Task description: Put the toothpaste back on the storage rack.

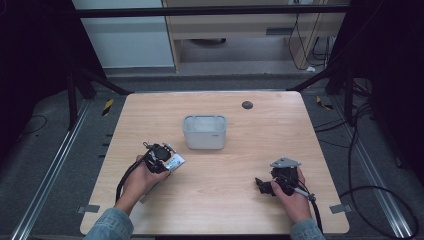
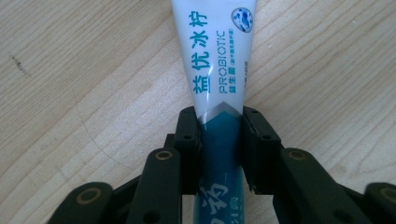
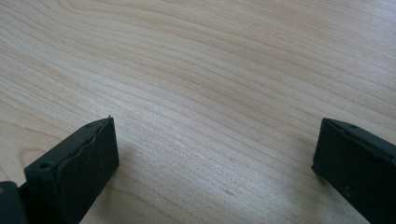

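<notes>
Tub (image 1: 204, 132) mid-table (image 1: 235, 205); tube (image 2: 215, 60) on the table, left-front of it

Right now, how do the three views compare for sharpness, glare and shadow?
High view: soft and dim, dark at the edges, bin readable. Left gripper view: crisp print on the tube, no glare. Right gripper view: sharp wood grain on the table, with soft shadows beside both jaws.

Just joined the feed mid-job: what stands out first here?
The left gripper is clamped on a white and teal toothpaste tube, its jaws pinching it near the teal end, low over the wooden table. A grey open bin sits mid-table, just beyond it. The right gripper hovers over bare wood, jaws wide apart.
</notes>
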Demonstrator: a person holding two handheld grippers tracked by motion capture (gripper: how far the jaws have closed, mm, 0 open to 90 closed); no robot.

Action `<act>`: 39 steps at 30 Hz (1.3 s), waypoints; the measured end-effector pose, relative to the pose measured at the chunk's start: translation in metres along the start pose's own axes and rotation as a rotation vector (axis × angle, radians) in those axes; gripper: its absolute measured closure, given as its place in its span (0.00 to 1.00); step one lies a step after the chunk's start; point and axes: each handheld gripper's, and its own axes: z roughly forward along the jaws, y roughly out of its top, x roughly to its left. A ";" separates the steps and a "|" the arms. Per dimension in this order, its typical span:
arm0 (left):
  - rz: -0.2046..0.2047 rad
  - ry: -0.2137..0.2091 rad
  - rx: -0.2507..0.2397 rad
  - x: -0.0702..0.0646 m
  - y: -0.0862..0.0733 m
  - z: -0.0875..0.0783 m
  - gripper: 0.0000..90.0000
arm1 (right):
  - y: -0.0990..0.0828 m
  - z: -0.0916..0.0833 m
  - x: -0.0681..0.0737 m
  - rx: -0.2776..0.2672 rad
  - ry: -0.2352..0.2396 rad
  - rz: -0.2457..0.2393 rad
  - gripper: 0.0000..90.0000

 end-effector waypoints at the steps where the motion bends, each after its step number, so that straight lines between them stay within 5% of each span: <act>1: 0.002 -0.004 -0.004 0.001 0.000 -0.001 0.81 | 0.000 0.000 0.000 0.000 0.000 0.000 0.00; 9: -0.015 -0.016 -0.046 0.004 -0.005 -0.007 0.86 | 0.000 0.000 0.000 0.000 0.000 0.000 0.00; 29: -0.058 0.059 -0.332 -0.001 -0.001 -0.067 0.87 | 0.000 0.000 0.000 0.000 0.000 0.000 0.00; 39: -0.054 0.070 -0.399 -0.008 0.002 -0.083 0.87 | 0.000 0.000 0.000 -0.001 -0.001 -0.002 0.00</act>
